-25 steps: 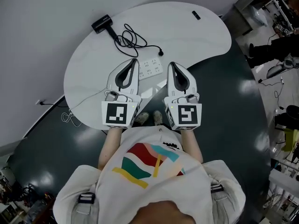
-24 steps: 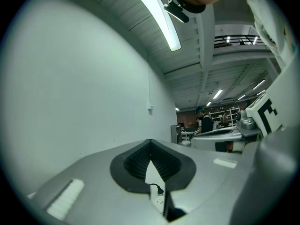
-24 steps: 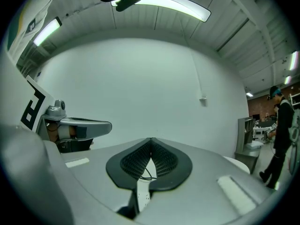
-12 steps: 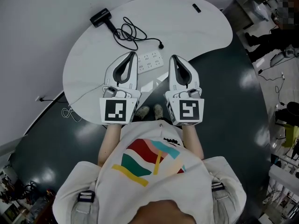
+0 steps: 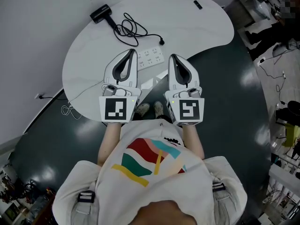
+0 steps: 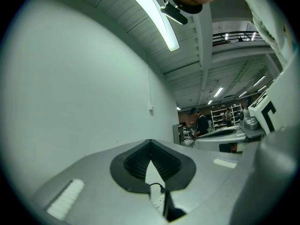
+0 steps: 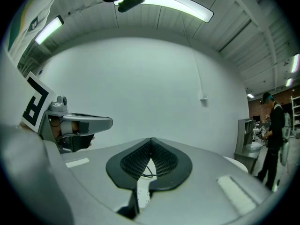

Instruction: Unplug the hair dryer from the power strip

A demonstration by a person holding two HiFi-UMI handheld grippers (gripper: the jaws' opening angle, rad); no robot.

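Both my jaws are clenched on nothing, left gripper (image 5: 131,53) and right gripper (image 5: 172,57) level at the table's (image 5: 84,74) six o'clock edge. The power strip (image 5: 151,57) lies between my tips. The hair dryer (image 5: 100,13) sits at eleven o'clock, and its plug (image 5: 161,42) seems to lie free just beyond the strip, so the unplugging looks done.

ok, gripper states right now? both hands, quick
Left gripper: closed, holding nothing.
Right gripper: closed, holding nothing.

One hair dryer (image 5: 101,13), one power strip (image 5: 151,57), one white table (image 5: 84,74), one small dark object (image 5: 197,4) upper right. My claws two: left gripper (image 5: 131,51), right gripper (image 5: 172,56).
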